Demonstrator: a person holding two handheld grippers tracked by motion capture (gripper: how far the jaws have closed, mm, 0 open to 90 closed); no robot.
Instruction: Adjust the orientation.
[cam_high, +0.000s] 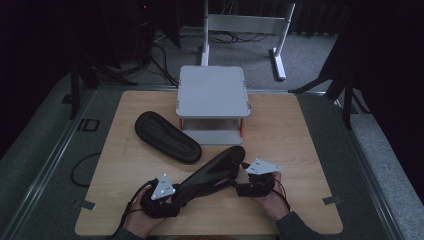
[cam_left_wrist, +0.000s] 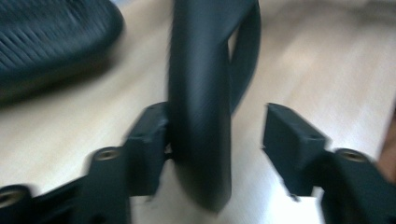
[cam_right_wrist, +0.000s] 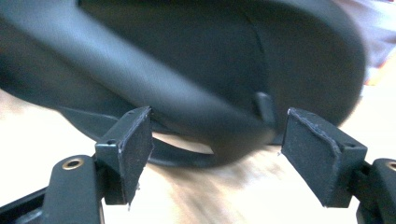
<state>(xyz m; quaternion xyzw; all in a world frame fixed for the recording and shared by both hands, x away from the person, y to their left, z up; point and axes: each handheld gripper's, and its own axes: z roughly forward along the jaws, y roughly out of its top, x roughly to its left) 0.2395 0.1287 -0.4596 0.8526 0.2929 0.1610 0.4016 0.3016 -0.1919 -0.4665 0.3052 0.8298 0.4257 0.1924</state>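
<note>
A black slipper (cam_high: 212, 171) lies tilted across the front of the wooden table (cam_high: 280, 130), its heel end toward my left gripper (cam_high: 173, 196). In the left gripper view the slipper (cam_left_wrist: 198, 93) runs between the jaws of my left gripper (cam_left_wrist: 212, 112); the left pad touches it and the right pad stands clear, so the gripper is open. My right gripper (cam_high: 241, 186) sits at the slipper's toe end. In the right gripper view its jaws (cam_right_wrist: 219, 115) stand wide, and the slipper (cam_right_wrist: 210, 60) is just beyond the pads, untouched. A second black slipper (cam_high: 167, 136) lies flat farther back on the left.
A grey two-level rack (cam_high: 213, 92) with orange posts stands at the table's back middle. The second slipper (cam_left_wrist: 51, 32) shows at the upper left of the left gripper view. Cables and a white frame (cam_high: 245, 25) are on the floor beyond the table.
</note>
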